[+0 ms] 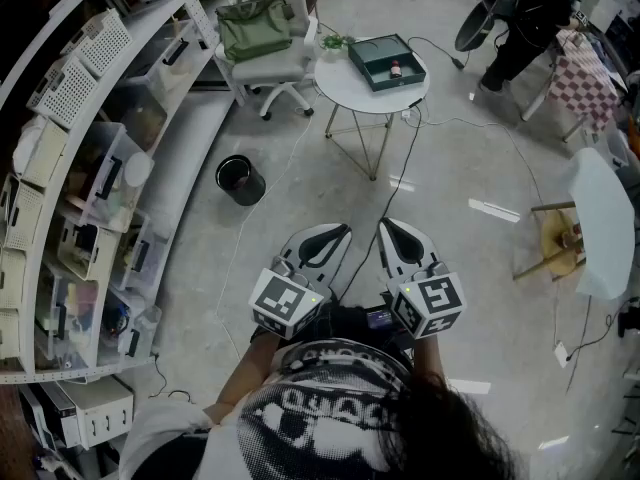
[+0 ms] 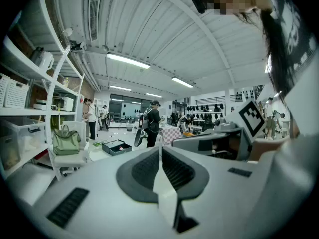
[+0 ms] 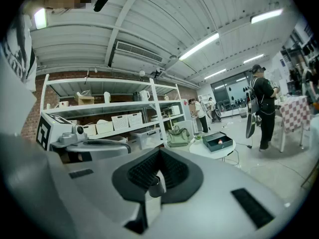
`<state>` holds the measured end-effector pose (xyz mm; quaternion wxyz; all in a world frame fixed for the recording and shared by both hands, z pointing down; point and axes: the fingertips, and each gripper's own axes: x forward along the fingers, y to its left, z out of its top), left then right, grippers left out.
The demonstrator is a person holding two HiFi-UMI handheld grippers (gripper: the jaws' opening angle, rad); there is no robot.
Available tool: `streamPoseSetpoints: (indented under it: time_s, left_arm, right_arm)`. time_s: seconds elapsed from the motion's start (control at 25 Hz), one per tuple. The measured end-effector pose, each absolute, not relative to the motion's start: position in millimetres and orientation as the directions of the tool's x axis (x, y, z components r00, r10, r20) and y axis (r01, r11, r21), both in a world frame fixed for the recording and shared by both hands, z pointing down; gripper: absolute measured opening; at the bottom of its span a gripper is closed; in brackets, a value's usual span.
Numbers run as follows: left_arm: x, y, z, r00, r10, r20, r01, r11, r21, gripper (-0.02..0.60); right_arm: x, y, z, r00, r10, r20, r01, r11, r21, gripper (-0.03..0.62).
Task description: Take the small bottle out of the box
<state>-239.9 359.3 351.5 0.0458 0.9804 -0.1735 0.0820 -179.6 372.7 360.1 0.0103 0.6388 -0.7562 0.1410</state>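
The small bottle (image 1: 396, 68), with a red top, lies inside a dark green open box (image 1: 360, 68) on a round white table (image 1: 340, 83) far ahead of me. My left gripper (image 1: 325, 238) and right gripper (image 1: 398, 233) are held close to the body, side by side above the floor, well short of the table. Both have their jaws together with nothing between them. In the left gripper view the box (image 2: 113, 144) and bottle (image 2: 120, 148) show small past the shut left gripper (image 2: 160, 151). The right gripper view shows the box (image 3: 218, 139) and bottle (image 3: 220, 142) beyond the shut right gripper (image 3: 160, 151).
A white chair with a green bag (image 1: 254, 23) stands left of the table. A black bin (image 1: 240, 179) sits on the floor. Shelves of crates (image 1: 90, 168) line the left side. A cable (image 1: 402, 173) runs across the floor. A person (image 1: 525, 18) stands at the far right.
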Motion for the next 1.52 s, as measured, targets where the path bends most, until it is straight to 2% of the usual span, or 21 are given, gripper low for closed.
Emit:
streamPoseSetpoints:
  time_s: [0.44,0.88,0.96,1.24,1.52]
  left_arm:
    - [-225.9,366.9,360.3,0.934,-0.296,0.199,-0.315,-0.947,0.067,0.025]
    - [-199.8,327.1,359.8,0.931,-0.291,0.22,-0.309,-0.95,0.053,0.025]
    - [-192.0,319.2,364.7,0.938,-0.271,0.217,-0.29,-0.955,0.063,0.025]
    - [-156.9,260.0,379.8,0.948,-0.226,0.225,-0.253,-0.962,0.099,0.025]
    - [-128.1,165.0,378.2,0.949,-0.2,0.242,-0.217,-0.975,0.046,0.026]
  right_arm:
    - [-160.7,372.7,368.1,-0.168,-0.968,0.186,-0.964,0.122,-0.235,-0.001]
    - [-132.7,344.8,373.3,-0.132,-0.972,0.196,-0.971,0.087,-0.225,0.001]
    - [-125.3,335.6,377.9,-0.126,-0.971,0.204,-0.972,0.08,-0.222,0.025]
    - [-96.9,280.4,396.4,-0.103,-0.962,0.251,-0.978,0.052,-0.202,0.048]
    - [-67.2,192.8,395.4,-0.077,-0.955,0.286,-0.981,0.021,-0.192,0.07]
